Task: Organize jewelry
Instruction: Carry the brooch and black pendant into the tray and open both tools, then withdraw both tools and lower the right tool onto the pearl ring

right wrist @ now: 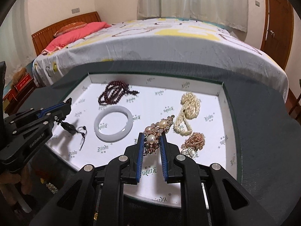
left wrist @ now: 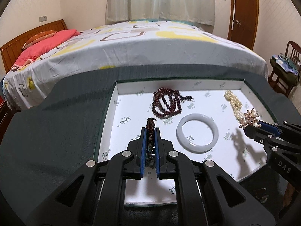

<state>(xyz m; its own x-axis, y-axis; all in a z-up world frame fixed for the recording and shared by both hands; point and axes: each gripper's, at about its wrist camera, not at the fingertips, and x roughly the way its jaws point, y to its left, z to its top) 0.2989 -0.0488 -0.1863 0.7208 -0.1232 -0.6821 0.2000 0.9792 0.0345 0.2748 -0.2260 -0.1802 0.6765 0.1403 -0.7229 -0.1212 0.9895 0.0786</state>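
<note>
Left wrist view: the left gripper (left wrist: 150, 131) is clamped on a dark braided cord piece (left wrist: 150, 130), held above the white tray (left wrist: 131, 101).
Tray contents: a dark red bead strand (left wrist: 166, 102) lies coiled toward the far wall; a pale jade bangle (left wrist: 197, 132) lies flat just right of the held cord; a pearl strand (left wrist: 233, 101) sits at the far right.
Right side: the right gripper (left wrist: 253, 127) pinches a pearl-and-rhinestone brooch (left wrist: 250, 119).

Right wrist view: the right gripper (right wrist: 152, 137) is closed on the brooch (right wrist: 158, 130), lifted over the tray (right wrist: 220, 89).
Nearby: the pearl strand (right wrist: 188, 111) lies just beyond; a rose-gold chain cluster (right wrist: 194, 142) lies right of the fingers.
Left side: the left gripper (right wrist: 65, 105) holds the cord (right wrist: 70, 99), the bangle (right wrist: 113, 123) between both grippers, the red strand (right wrist: 114, 93) behind it.
</note>
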